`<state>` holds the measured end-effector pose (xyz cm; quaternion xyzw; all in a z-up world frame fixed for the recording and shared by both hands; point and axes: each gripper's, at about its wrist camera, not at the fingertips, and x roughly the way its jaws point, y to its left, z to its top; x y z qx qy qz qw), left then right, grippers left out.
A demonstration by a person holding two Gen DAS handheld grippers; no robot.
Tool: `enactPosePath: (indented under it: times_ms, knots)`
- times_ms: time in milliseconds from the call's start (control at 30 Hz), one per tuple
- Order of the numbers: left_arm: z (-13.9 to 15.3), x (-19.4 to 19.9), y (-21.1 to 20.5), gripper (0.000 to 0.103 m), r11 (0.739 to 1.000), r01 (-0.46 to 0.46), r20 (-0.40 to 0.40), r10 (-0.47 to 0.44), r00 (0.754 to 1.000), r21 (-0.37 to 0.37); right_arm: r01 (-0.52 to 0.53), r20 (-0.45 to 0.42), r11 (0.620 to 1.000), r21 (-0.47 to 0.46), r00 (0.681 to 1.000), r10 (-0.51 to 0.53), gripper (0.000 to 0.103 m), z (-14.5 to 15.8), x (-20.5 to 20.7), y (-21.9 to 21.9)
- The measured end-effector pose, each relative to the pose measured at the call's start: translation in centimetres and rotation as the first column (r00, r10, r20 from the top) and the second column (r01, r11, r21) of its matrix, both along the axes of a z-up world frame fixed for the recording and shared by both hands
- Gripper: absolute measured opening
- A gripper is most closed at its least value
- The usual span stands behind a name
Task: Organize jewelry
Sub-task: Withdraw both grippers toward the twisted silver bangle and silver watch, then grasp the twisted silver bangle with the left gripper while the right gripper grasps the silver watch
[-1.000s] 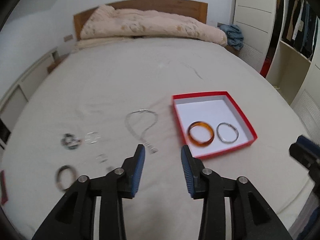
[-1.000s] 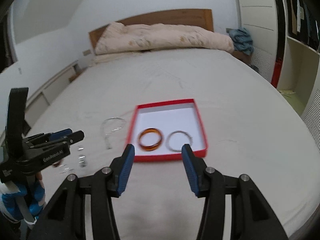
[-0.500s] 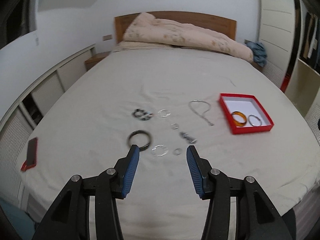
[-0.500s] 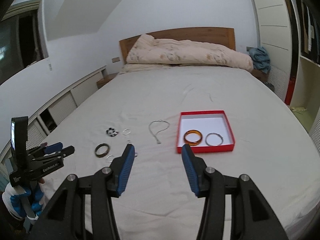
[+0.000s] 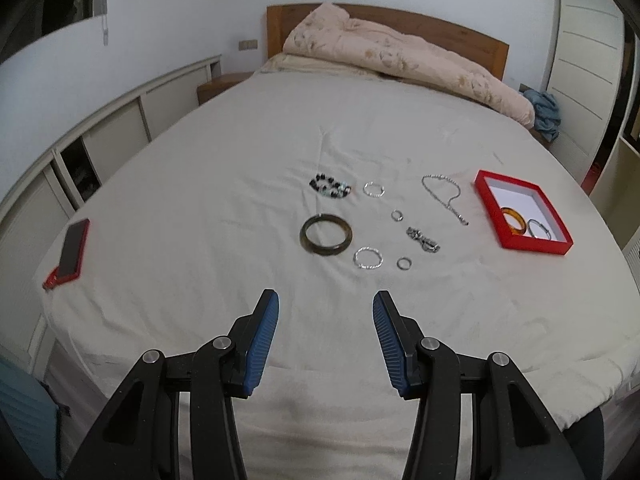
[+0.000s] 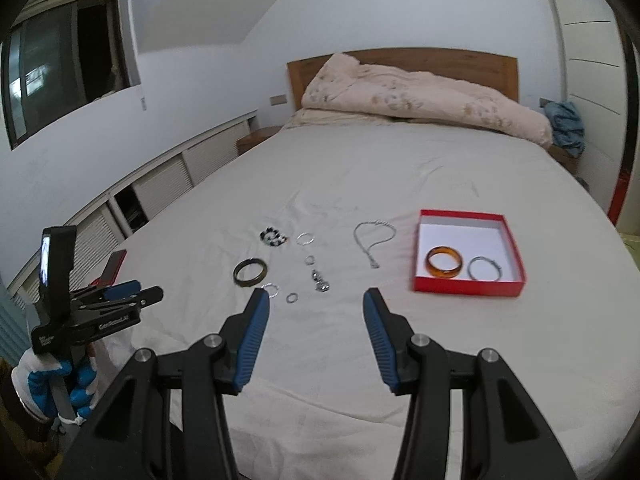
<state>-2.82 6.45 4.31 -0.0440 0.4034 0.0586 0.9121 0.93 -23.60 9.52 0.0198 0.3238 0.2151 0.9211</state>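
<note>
A red box (image 5: 487,191) (image 6: 468,286) lies on the bed and holds an amber bangle (image 5: 514,220) (image 6: 444,268) and a silver bangle (image 5: 539,228) (image 6: 484,268). Left of it lie a silver necklace (image 5: 445,195) (image 6: 370,244), a dark bangle (image 5: 326,235) (image 6: 250,272), a beaded bracelet (image 5: 331,187) (image 6: 273,237), a small chain piece (image 5: 423,239) and several silver rings. My left gripper (image 5: 325,334) is open and empty, pulled back over the bed's near edge; it also shows in the right wrist view (image 6: 132,294). My right gripper (image 6: 315,334) is open and empty.
A phone in a red case (image 5: 69,253) lies at the bed's left edge. A folded duvet (image 5: 400,60) is at the headboard. Low cabinets (image 5: 80,152) line the left wall; a wardrobe (image 5: 584,60) stands on the right.
Both grippers have pulled back and up from the box, so the whole spread of jewelry is in view. The left gripper has swung to the left. Both stay open.
</note>
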Motion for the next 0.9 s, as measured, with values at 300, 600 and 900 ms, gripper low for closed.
enactPosePath:
  times_ms: [300,600,900]
  knots:
    - [-5.8,5.8,0.4,0.048,0.996,0.023,-0.098,-0.031,0.995,-0.082,-0.091,-0.116,0.996,-0.007,0.989,0.09,0.047,-6.7,5.4,3.2]
    - [-10.5,12.6,1.0,0.043,0.988,0.022,-0.181,-0.049,0.982,-0.15,-0.168,-0.22,0.986,-0.021,0.962,0.159,0.046,-13.8,11.7,6.3]
    - [-13.1,15.6,0.3,0.039,0.982,0.022,-0.23,-0.066,0.971,-0.187,-0.189,-0.247,0.982,-0.019,0.952,0.179,0.046,-17.0,16.2,6.9]
